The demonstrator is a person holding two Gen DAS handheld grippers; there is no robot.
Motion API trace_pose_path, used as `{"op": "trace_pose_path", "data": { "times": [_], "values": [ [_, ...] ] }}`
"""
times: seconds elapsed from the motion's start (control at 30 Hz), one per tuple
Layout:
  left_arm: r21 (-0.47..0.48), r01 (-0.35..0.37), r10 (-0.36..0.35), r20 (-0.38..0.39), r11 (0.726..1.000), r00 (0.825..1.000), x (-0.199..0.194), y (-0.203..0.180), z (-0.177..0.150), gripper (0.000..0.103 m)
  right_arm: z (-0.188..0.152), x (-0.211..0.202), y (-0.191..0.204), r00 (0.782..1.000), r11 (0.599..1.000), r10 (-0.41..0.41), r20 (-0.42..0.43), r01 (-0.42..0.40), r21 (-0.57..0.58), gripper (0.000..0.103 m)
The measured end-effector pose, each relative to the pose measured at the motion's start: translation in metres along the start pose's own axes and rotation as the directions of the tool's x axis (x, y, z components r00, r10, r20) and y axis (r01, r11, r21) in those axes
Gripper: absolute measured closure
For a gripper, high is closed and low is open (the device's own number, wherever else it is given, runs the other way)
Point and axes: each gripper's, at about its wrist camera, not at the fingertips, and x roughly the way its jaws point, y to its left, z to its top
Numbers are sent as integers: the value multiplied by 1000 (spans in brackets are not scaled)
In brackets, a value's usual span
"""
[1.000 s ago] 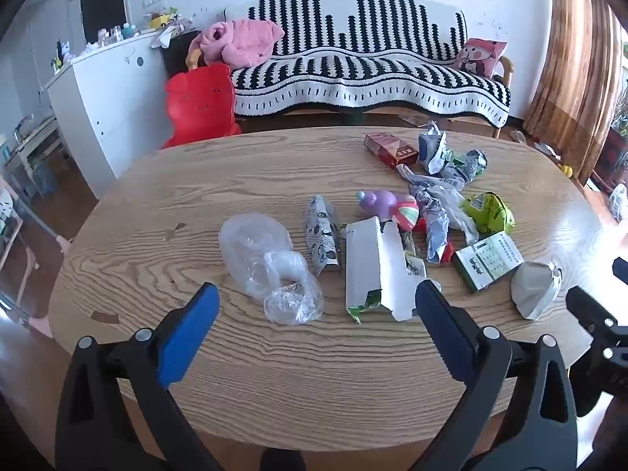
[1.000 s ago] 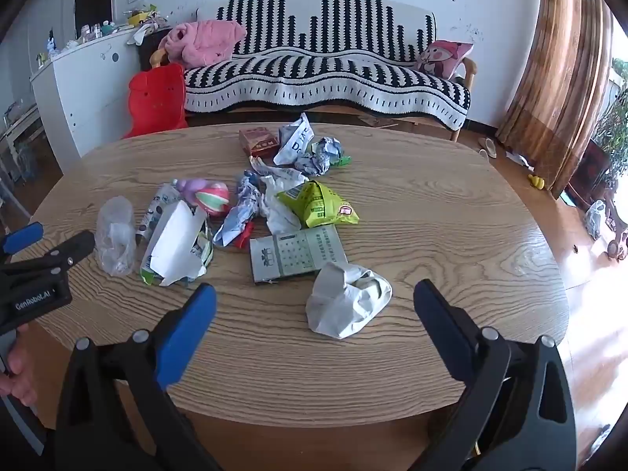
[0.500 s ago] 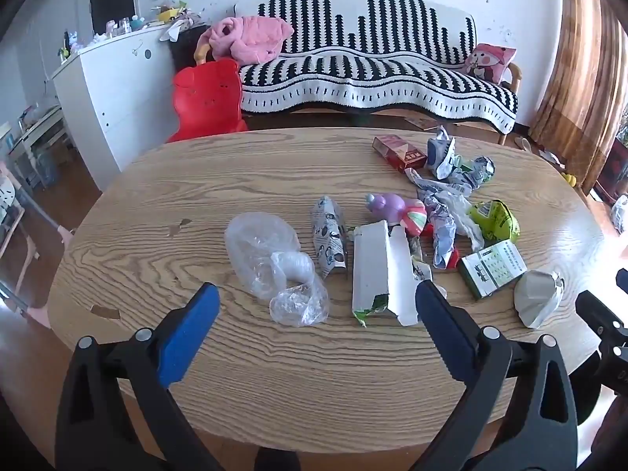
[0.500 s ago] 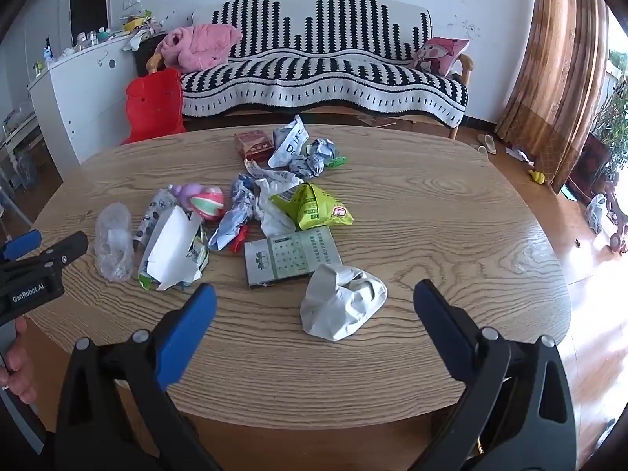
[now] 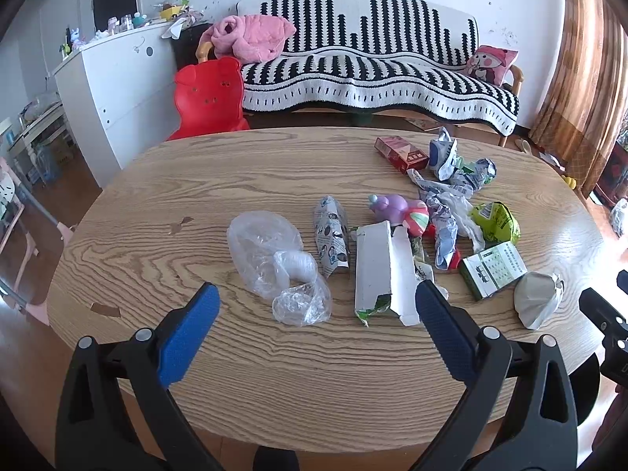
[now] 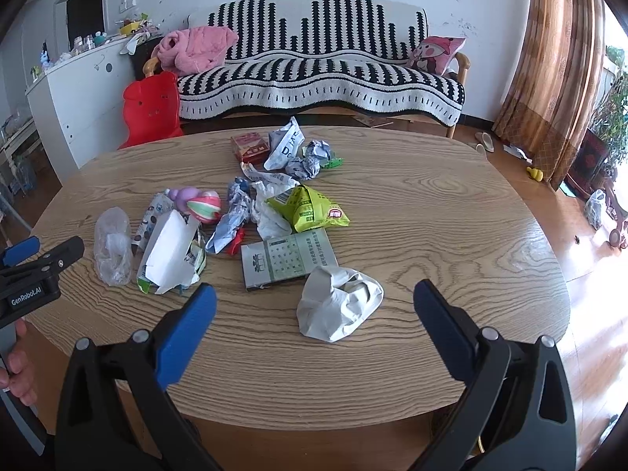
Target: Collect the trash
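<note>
Trash is strewn over an oval wooden table [image 5: 157, 196]. A clear plastic bag [image 5: 274, 259] and a torn white carton [image 5: 378, 271] lie just beyond my left gripper [image 5: 316, 314], which stands open and empty. In the right wrist view a crumpled grey-white bag [image 6: 337, 306] rests between the blue fingertips of my right gripper [image 6: 314, 310], also open and empty. Beyond it lie a green printed box [image 6: 288, 259], a yellow-green snack bag [image 6: 308, 208], crumpled wrappers [image 6: 235, 219], a purple and striped toy [image 6: 198, 202] and a red box [image 6: 249, 147].
A striped sofa [image 6: 322, 74] with a pink blanket [image 6: 194, 49] and a cushion stands behind the table. A red child's chair [image 5: 210, 96] and a white cabinet [image 5: 114, 78] are at the far left. Brown curtains [image 6: 549, 78] hang at the right. A hand [image 6: 13, 369] holds the left gripper.
Both grippers drifted slightly, so the table and trash shifted a little in view. The jaws stayed open and no trash moved.
</note>
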Motion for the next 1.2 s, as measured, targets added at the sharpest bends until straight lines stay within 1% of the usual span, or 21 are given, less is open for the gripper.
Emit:
{"op": "trace_pose_path", "data": {
  "times": [0.37,0.77,1.0,1.2],
  "values": [
    [1,-1,1,5,1000,1000,-2,-1,-2,6,1,-1,-3,1000,1000,-2,1,2,10,6],
    [-15,0,0,-7,1000,1000,-2,0,-3,6,0,1,-9,1000,999,2,-7,-2,39,6],
    [-28,8,-8,-27,1000,1000,4,4,-6,6,0,6,-13,1000,998,9,-22,-7,60,6],
    [-26,11,-12,-21,1000,1000,5,12,-1,6,-1,7,-12,1000,998,11,-21,-10,58,6]
  ]
}}
